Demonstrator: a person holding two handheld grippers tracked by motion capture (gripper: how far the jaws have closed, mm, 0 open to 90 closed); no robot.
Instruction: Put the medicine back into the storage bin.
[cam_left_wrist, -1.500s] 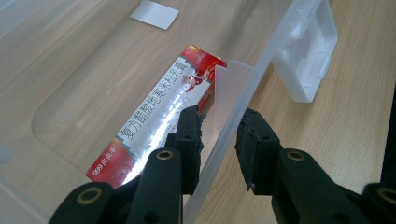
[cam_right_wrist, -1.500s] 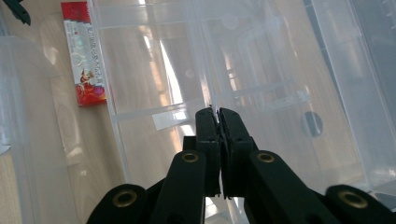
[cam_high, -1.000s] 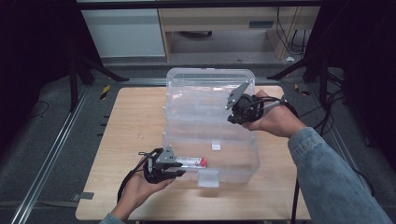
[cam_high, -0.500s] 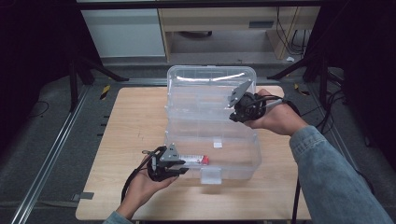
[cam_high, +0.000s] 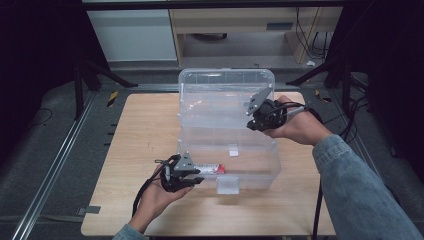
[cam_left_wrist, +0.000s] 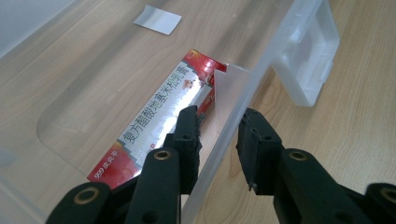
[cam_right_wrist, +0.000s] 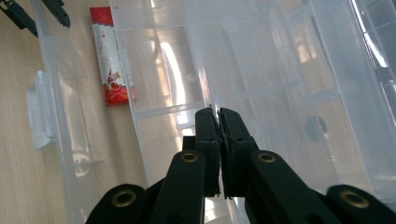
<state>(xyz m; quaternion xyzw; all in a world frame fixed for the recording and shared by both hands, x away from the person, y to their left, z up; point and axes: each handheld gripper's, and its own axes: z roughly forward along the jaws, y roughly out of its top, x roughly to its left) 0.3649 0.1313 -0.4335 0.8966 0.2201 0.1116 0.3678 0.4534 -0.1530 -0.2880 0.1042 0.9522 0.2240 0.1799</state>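
Your two grippers, left gripper (cam_high: 199, 176) and right gripper (cam_high: 253, 118), are black with brass-ringed screws, grey three-cornered plates and trailing black cables; your right sleeve (cam_high: 360, 190) is blue denim.

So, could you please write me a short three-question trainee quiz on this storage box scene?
1. True or false: the red box lies inside the clear storage box.
2. What does the right gripper grip? A) the inner tray B) the front latch
3. The left gripper has its jaws either side of the storage box's front ____.

Key: 1 true; 2 A; 3 wall.
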